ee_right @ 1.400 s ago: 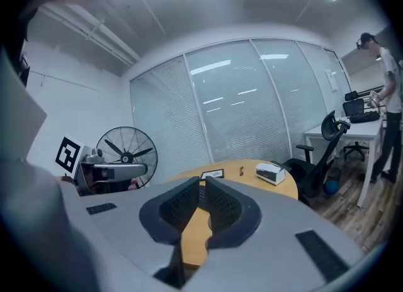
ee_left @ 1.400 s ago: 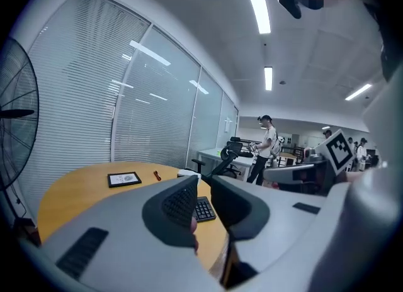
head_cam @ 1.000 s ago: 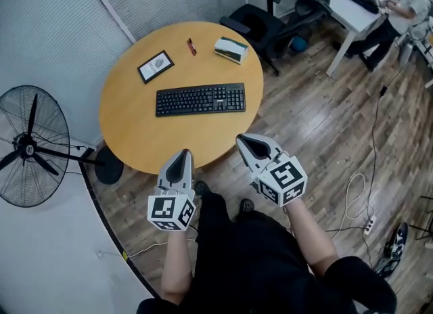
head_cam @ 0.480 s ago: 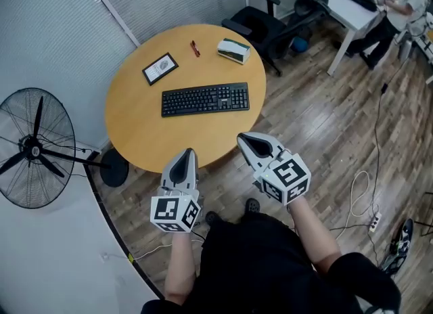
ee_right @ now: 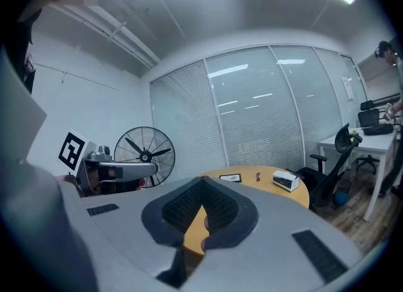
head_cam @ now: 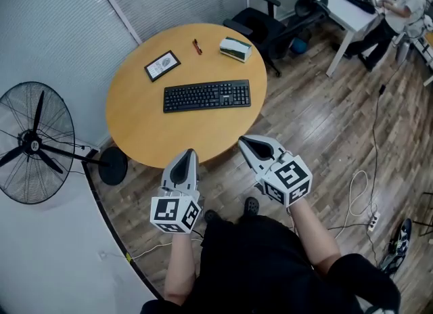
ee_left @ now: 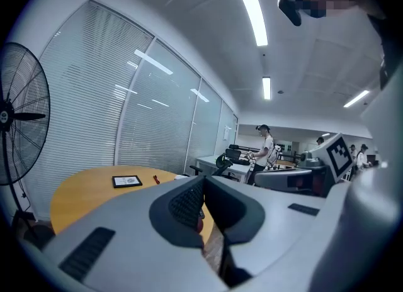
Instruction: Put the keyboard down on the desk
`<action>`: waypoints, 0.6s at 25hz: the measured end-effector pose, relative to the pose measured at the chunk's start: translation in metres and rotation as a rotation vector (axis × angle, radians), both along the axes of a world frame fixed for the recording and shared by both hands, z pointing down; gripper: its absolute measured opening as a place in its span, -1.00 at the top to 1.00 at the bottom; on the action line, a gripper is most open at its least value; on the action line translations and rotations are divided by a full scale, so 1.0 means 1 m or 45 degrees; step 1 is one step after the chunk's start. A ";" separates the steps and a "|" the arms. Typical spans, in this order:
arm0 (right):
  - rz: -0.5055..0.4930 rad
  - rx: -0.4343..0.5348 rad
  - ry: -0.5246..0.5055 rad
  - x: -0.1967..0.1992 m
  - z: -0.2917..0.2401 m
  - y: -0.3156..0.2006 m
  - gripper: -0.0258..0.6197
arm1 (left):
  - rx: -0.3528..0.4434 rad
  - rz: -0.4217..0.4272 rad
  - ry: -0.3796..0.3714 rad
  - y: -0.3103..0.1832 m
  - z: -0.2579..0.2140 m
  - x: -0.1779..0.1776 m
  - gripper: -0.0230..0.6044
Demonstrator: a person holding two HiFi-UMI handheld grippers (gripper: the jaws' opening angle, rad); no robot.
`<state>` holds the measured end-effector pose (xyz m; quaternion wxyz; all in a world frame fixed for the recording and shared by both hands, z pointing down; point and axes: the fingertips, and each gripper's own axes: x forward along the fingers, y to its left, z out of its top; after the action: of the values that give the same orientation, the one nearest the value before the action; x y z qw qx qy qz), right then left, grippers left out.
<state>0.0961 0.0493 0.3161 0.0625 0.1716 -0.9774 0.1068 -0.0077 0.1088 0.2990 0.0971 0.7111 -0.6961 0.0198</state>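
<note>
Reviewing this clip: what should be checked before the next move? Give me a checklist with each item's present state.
1. Keyboard lies flat on the round table: ok.
2. Keyboard apart from the picture frame, red pen and box: ok.
3. Left gripper shut, nothing between its jaws: ok.
4. Right gripper shut, nothing between its jaws: ok.
5. Both grippers apart from the keyboard: ok.

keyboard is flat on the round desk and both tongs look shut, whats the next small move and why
Probably none on the keyboard: it already lies flat on the desk. The left tongs and right tongs are shut, empty and well apart from it. I would simply draw both back and rest.
</note>
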 end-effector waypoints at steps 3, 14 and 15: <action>0.000 0.008 0.008 0.001 0.000 0.002 0.90 | 0.001 -0.001 -0.002 0.002 0.000 -0.001 0.93; -0.004 0.043 0.032 0.002 -0.003 0.007 0.90 | 0.008 -0.004 -0.016 0.007 -0.005 -0.003 0.93; -0.005 0.043 0.033 0.002 -0.003 0.009 0.90 | 0.008 -0.004 -0.015 0.008 -0.005 -0.003 0.93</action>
<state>0.0980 0.0582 0.3135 0.0724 0.1721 -0.9785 0.0880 -0.0110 0.1168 0.2942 0.0906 0.7103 -0.6977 0.0217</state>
